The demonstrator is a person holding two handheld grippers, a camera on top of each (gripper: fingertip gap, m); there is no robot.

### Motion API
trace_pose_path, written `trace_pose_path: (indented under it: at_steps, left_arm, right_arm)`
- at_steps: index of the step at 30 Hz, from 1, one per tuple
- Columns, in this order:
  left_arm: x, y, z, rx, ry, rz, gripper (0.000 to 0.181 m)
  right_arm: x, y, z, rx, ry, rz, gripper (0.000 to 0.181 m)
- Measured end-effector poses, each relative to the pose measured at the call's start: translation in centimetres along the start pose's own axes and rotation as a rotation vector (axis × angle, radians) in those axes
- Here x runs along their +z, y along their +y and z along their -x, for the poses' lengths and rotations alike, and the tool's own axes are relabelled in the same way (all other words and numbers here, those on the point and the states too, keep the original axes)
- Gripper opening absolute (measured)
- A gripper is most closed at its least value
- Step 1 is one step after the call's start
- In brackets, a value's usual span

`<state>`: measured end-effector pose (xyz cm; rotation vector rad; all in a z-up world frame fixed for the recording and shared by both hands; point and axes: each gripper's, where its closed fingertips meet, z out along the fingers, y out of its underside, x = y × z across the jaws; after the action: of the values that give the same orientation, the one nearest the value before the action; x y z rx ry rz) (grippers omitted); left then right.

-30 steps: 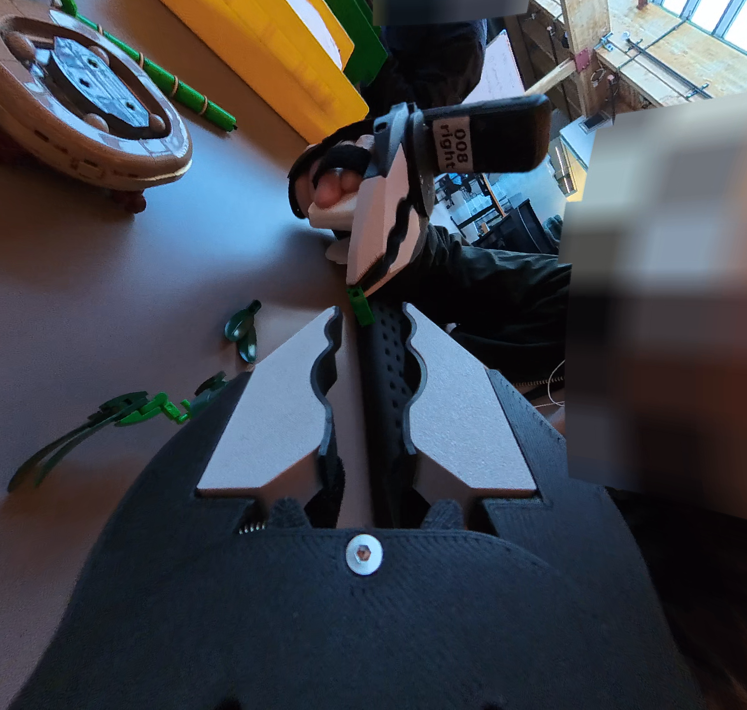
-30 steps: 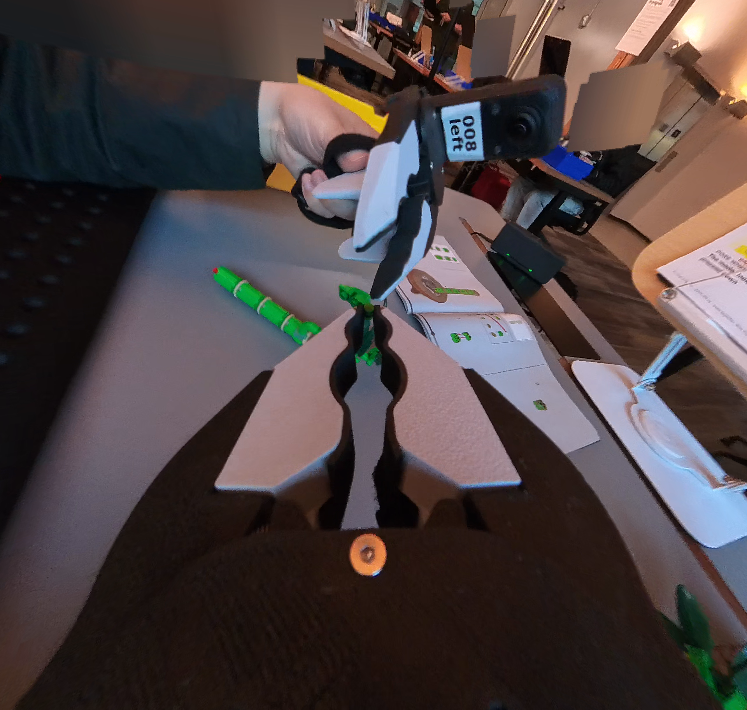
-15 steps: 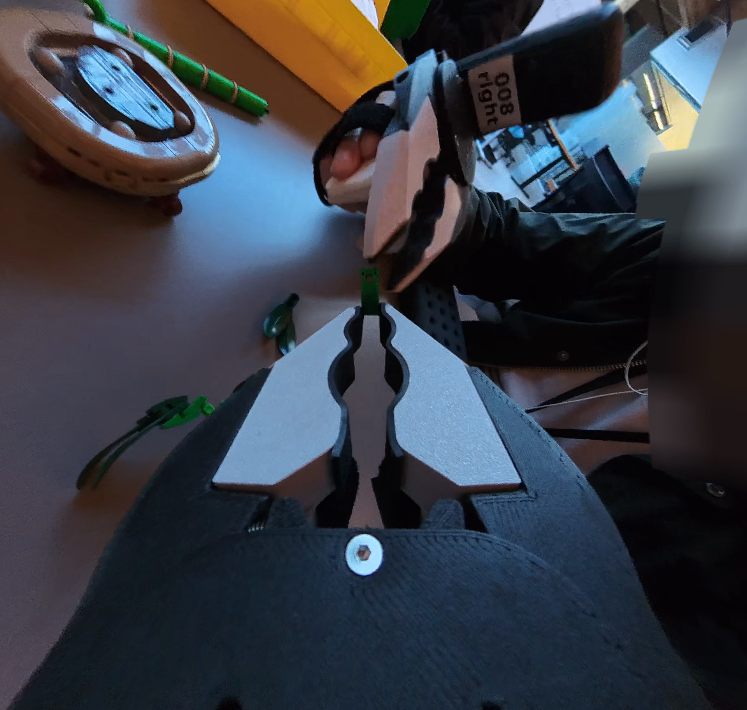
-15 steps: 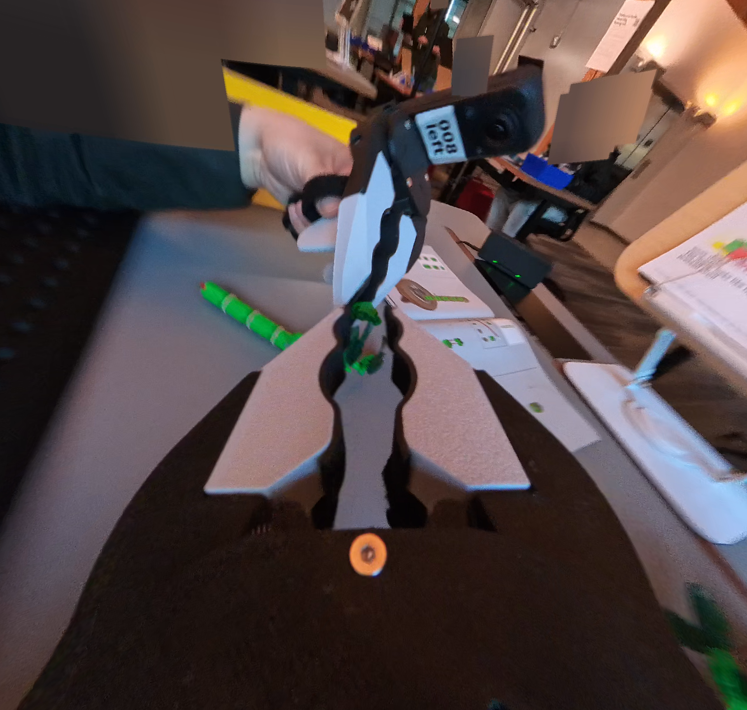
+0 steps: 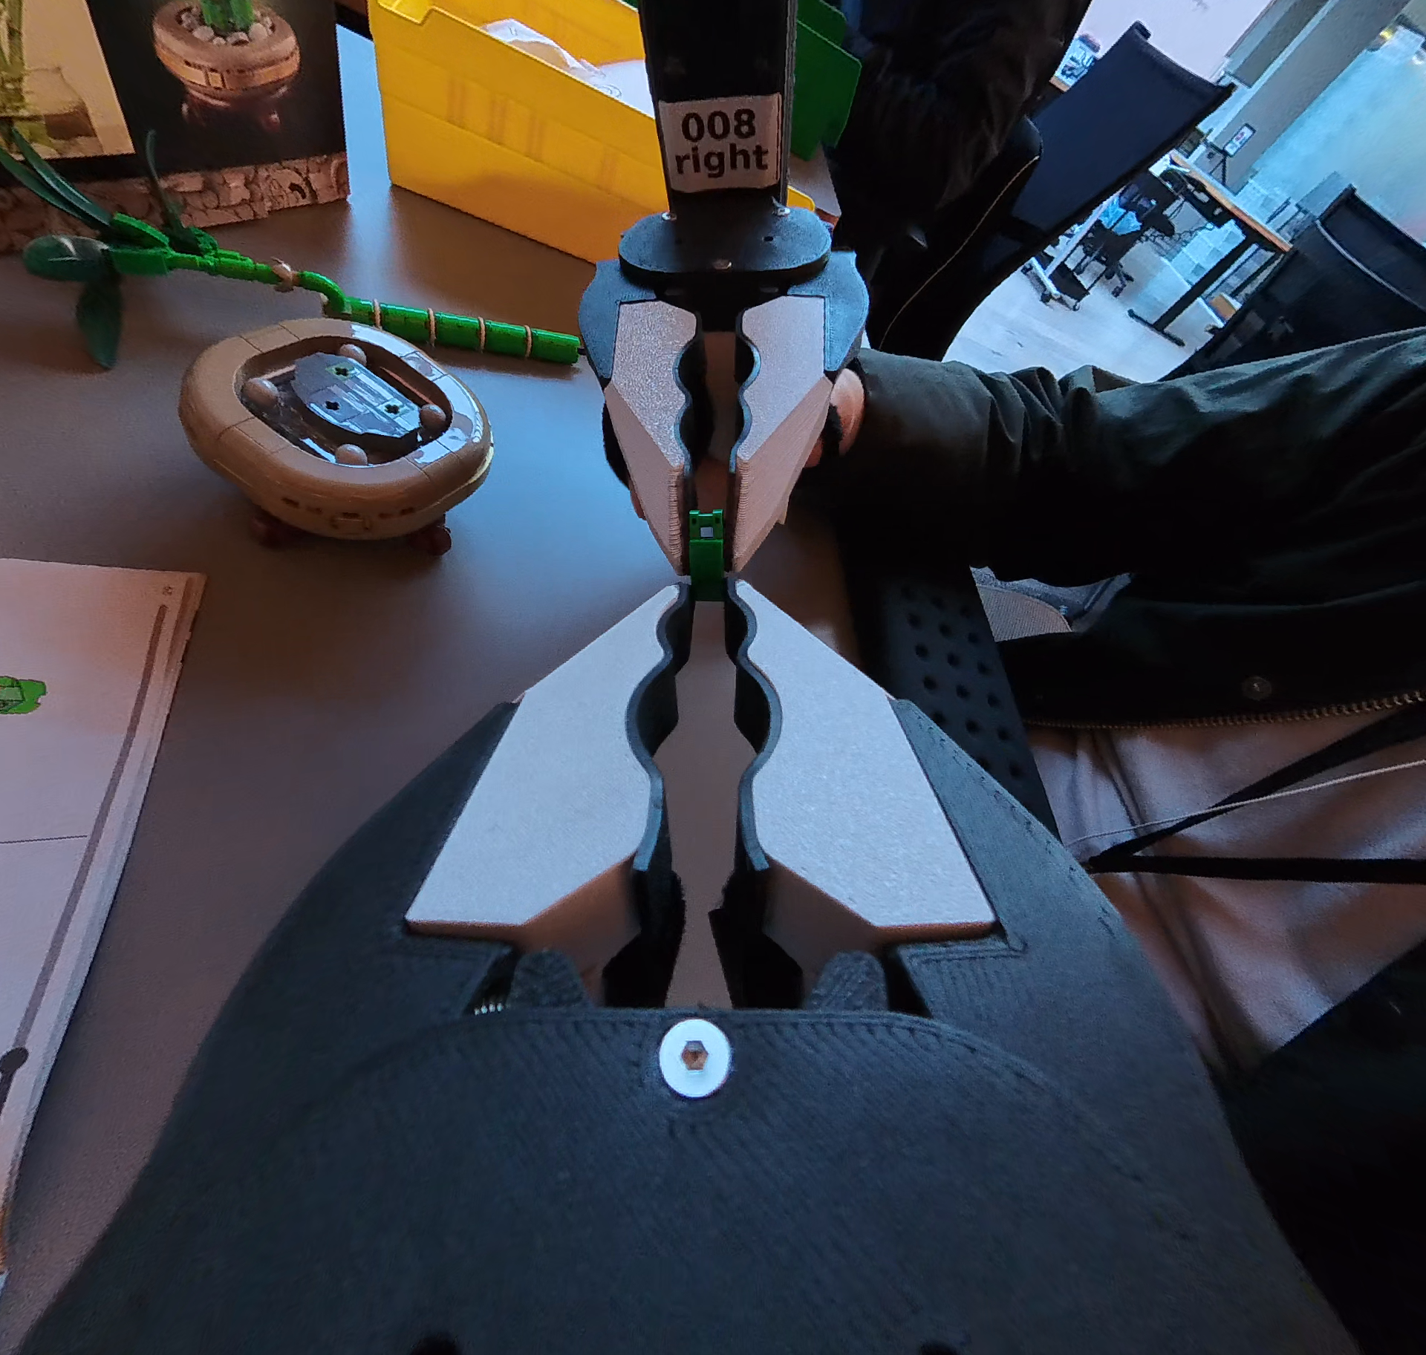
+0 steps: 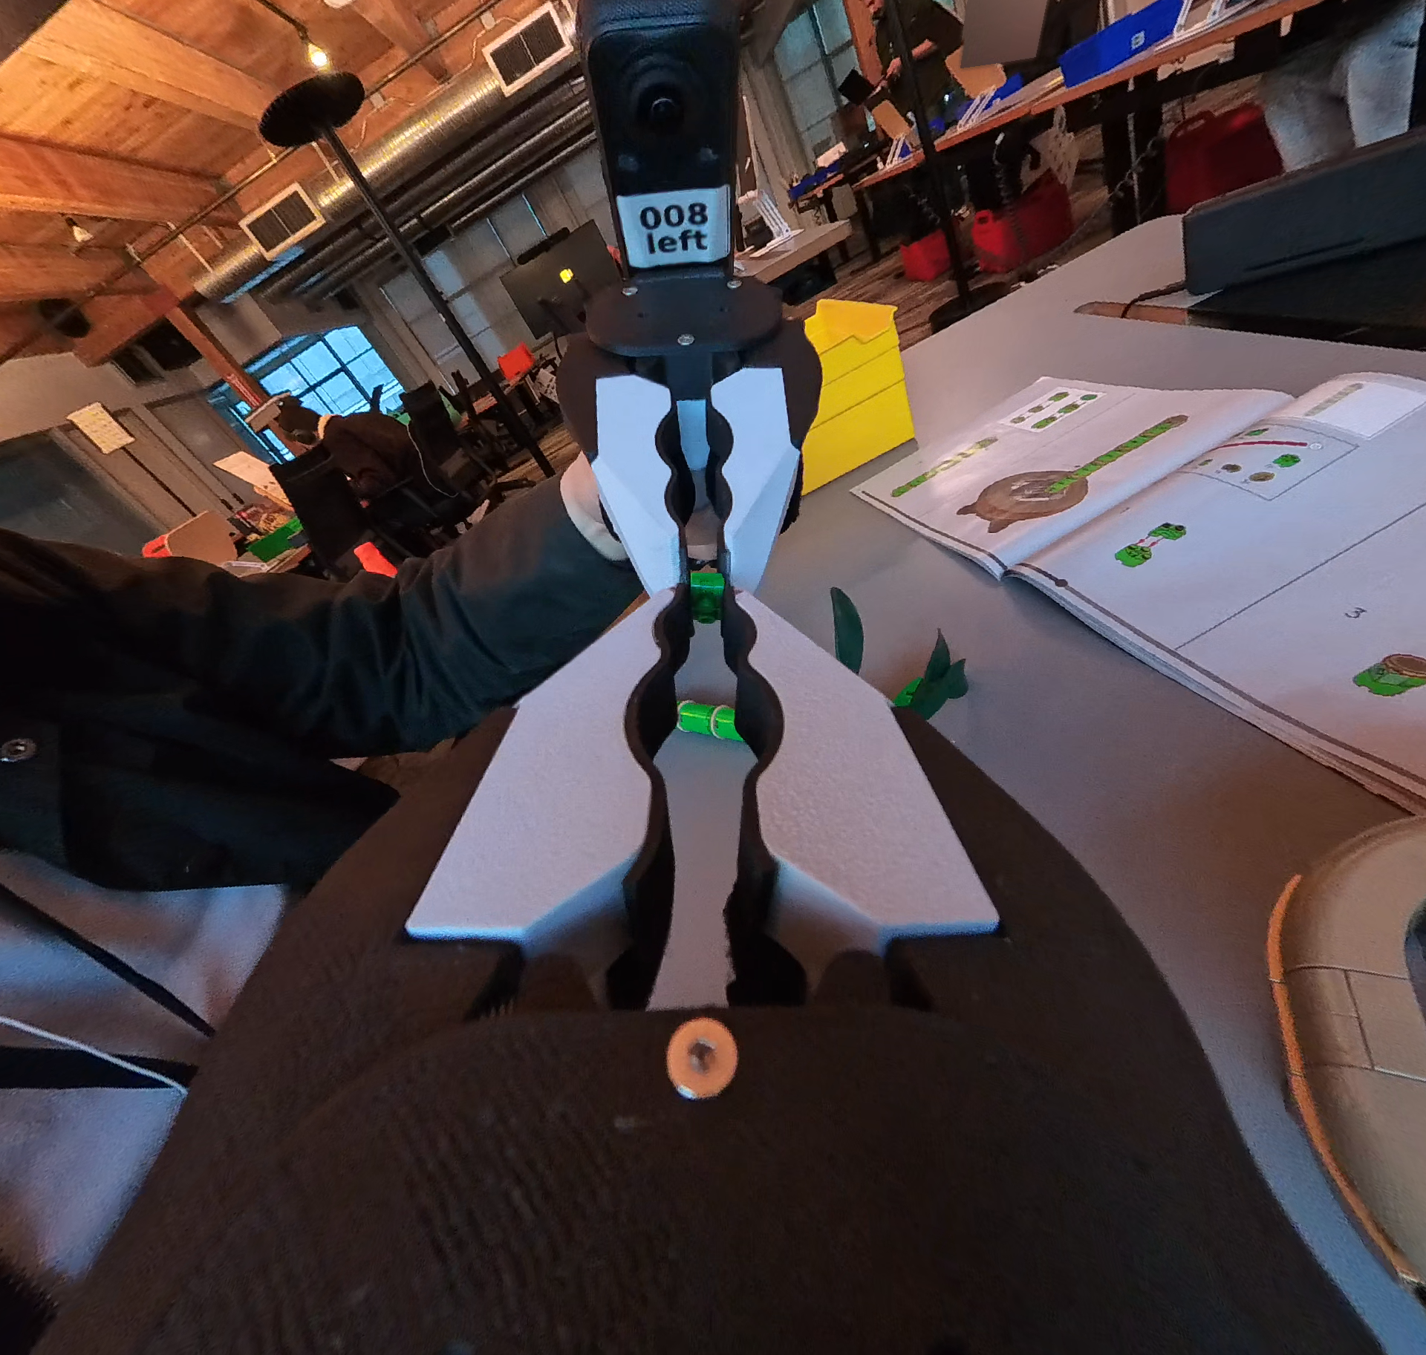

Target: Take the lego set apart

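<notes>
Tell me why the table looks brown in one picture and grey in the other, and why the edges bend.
Left wrist view: warm dim light tints the table brown, and daylight glares at the right edge. Right wrist view: cooler light leaves it grey, and the far room is soft. Both views: the wide-angle lens curves the edges, while the green piece stays sharp.

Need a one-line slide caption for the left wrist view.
Left gripper and right gripper pinch one small green lego piece between them above the brown table.
</notes>
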<state>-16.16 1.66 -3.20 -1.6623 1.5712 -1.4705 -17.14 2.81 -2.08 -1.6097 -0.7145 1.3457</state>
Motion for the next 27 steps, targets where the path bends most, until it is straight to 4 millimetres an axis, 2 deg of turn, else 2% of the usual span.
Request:
trace_pose_path:
  at_steps: [5,10,14,15,17,20,22,24,27]
  left_arm:
    - [0.0,-0.1,0.0,-0.012,0.009,-0.009,0.006]
    - [0.1,0.0,-1.3,-0.022,0.079,0.014,0.006]
    - [0.2,0.2,-1.1,0.047,0.035,0.029,0.006]
    - [0.2,0.1,-0.7,0.084,-0.013,0.030,0.014]
    - [0.0,-0.1,0.3,0.179,-0.133,0.030,0.044]
    - [0.1,-0.9,0.0,0.295,-0.221,-0.003,0.044]
    - [0.1,-0.9,0.3,0.308,-0.272,-0.009,0.036]
    - [0.2,-0.7,0.1,0.276,-0.234,-0.014,0.024]
    - [0.0,-0.7,-0.3,0.210,-0.147,-0.033,0.014]
  right_arm:
    - [-0.2,0.1,0.0,-0.031,0.000,0.011,0.006]
    - [-0.4,0.4,1.2,-0.152,-0.021,0.072,0.006]
    - [-0.4,0.6,1.0,-0.092,-0.034,0.075,0.006]
    - [-0.5,0.4,0.8,-0.062,-0.035,0.062,0.006]
    - [-0.8,0.0,0.6,0.016,-0.049,0.035,0.006]
    - [-1.0,-0.2,-0.1,0.090,-0.040,0.017,0.006]
    - [-1.0,0.4,-0.3,0.015,-0.018,0.057,0.006]
    - [-1.0,1.3,-0.4,-0.101,0.005,0.114,0.006]
    - [-0.9,1.2,0.2,-0.195,-0.003,0.106,0.006]
